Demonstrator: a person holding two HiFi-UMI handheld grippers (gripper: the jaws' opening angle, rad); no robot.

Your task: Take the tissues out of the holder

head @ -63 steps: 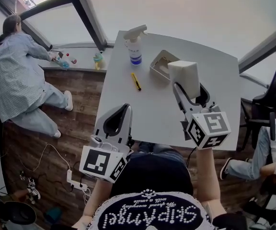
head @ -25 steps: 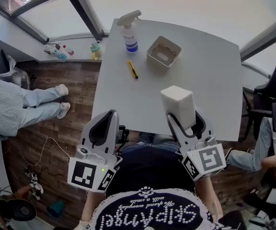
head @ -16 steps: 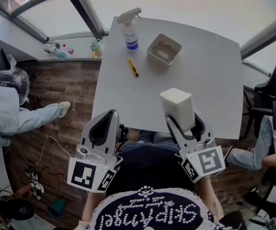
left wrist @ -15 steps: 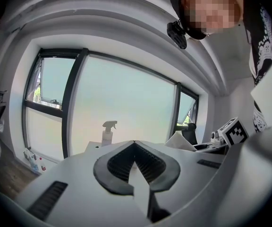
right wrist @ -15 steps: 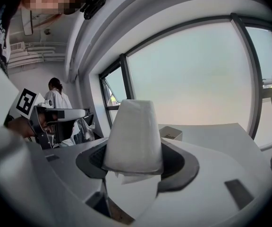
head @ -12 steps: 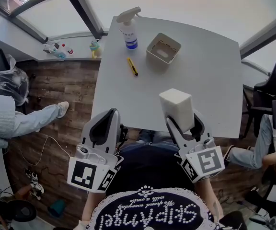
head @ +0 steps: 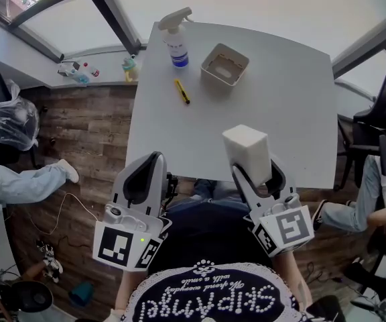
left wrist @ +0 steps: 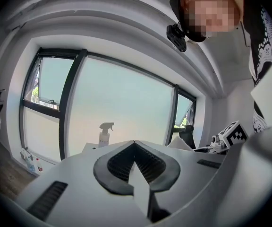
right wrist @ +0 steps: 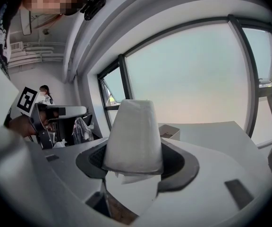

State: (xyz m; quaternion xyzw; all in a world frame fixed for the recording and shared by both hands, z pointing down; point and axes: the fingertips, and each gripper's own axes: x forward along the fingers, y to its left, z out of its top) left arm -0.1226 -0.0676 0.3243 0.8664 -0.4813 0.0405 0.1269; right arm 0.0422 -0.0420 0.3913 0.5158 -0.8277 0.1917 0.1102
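My right hand-held gripper point(head: 255, 169) clamps the tissues point(head: 246, 149); my left hand-held gripper point(head: 150, 161) is closed, empty; holder point(head: 224, 64) at twelve o'clock.

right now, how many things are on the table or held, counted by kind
spray bottle: 1
yellow tool: 1
tissue holder: 1
tissue stack, held: 1
total: 4

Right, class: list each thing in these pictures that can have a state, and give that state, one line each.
tissues: out of the holder, clamped between the right gripper's jaws
holder: open side up on the table, no tissue block in it
spray bottle: standing upright
yellow tool: lying flat
right gripper: shut on the tissues
left gripper: jaws together, empty
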